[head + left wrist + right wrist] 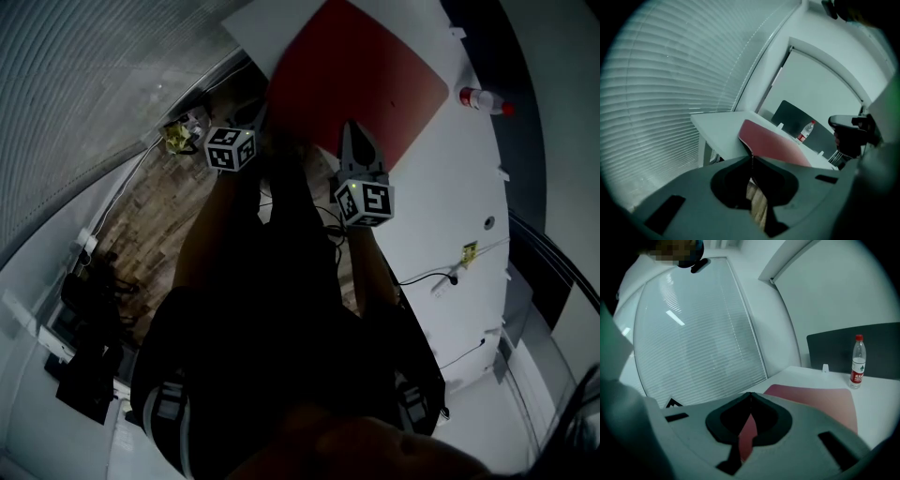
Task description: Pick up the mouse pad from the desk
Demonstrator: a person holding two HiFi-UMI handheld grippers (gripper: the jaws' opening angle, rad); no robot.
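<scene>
Corner grip explains it: the left gripper (752,157) pinches the red mouse pad (771,143) by its near corner, curling it off the white desk (717,124) at mid-frame — a flat pad offers no other purchase. The right gripper (750,394), jaws pressed together and apparently empty, sits over the pad.

No words or numbers can be read anywhere. The bottle (857,363) has a red label with print too small to read. The two marker cubes (231,149) show only black-and-white square patterns.

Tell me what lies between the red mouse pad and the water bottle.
Nothing: only a bare strip of white desk separates the mouse pad from the water bottle, as the head view and right gripper view show.
</scene>
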